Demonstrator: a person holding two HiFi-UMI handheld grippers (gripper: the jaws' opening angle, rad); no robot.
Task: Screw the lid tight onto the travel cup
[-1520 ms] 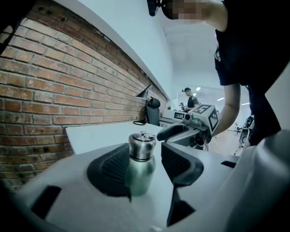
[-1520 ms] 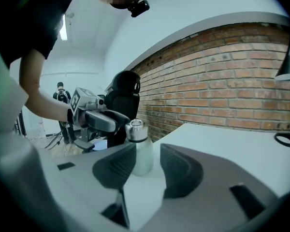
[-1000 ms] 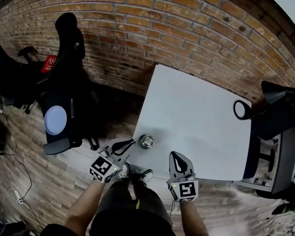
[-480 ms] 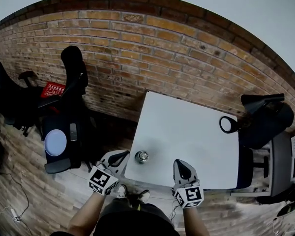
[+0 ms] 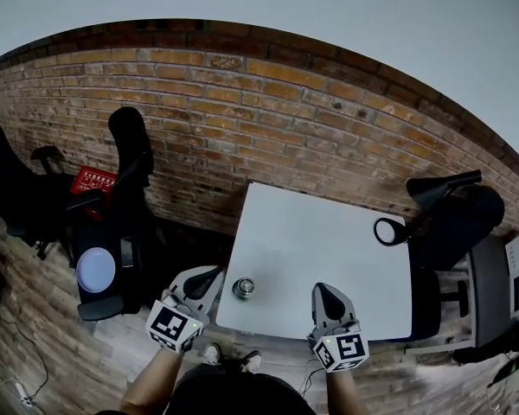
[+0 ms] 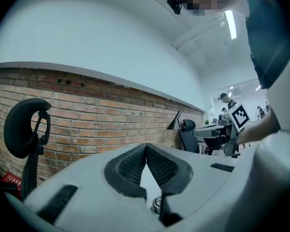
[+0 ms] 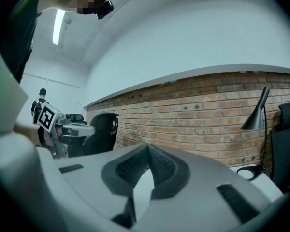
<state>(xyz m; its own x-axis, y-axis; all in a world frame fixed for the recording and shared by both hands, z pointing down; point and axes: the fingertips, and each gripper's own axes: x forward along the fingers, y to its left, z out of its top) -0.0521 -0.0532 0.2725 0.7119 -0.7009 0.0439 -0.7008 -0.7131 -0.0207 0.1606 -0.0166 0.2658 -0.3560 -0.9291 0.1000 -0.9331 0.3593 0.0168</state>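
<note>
Standing at the near edge of a white table (image 5: 329,240), the person holds both tools out level, one per hand. Shoes (image 5: 212,353) show on the wood floor (image 5: 60,344) below.

Left gripper (image 5: 214,272): fingers pressed together at the tips, nothing between them. Its own view shows the ribbed pads meeting.

Right gripper (image 5: 327,292): likewise closed tip to tip and empty, with white tabletop seen through the gap under the pads. Each tool carries its marker cube (image 5: 173,325) toward the wrist.

Travel cup (image 5: 243,287) stands upright on the table, close to the near-left corner. It sits between the two grippers and much nearer the left one, just beside its tips and not touched. Its round silvery top faces up. In the left gripper view the cup shows low, under the closed tips.

At the table's far right corner stands a black desk lamp (image 5: 389,231), its round base on the tabletop.

Left of the table, and apart from it, is a black office chair (image 5: 125,158) with a pale disc (image 5: 96,270) on the seat. A red crate (image 5: 91,180) lies beyond it.

A brick wall (image 5: 285,102) closes the far side, with plain white wall above.
</note>
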